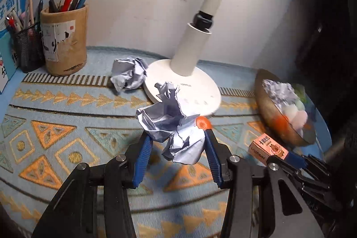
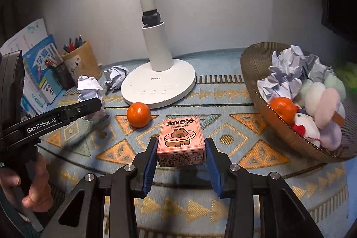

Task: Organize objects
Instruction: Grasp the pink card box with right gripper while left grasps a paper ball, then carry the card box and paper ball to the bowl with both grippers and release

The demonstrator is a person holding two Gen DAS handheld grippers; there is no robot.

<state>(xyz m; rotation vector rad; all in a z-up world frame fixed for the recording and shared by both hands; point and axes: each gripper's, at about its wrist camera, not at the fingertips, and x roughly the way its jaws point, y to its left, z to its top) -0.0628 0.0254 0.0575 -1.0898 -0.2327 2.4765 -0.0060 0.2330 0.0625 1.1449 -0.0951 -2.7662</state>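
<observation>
My left gripper [image 1: 177,137] is shut on a crumpled paper ball [image 1: 171,119] and holds it above the patterned mat; the ball also shows in the right wrist view [image 2: 90,87]. My right gripper [image 2: 180,144] is shut on a pink capybara box [image 2: 180,139], which shows in the left wrist view [image 1: 267,146] too. A second paper ball [image 1: 129,75] lies by the lamp base. An orange [image 2: 138,114] sits on the mat. A woven basket [image 2: 252,73] at the right holds paper balls, an orange and plush toys.
A white desk lamp [image 2: 158,86] stands at the middle back. A tan pen holder [image 1: 64,39], a mesh pen cup [image 1: 28,48] and books [image 2: 39,73] stand at the back left. A wall runs close behind.
</observation>
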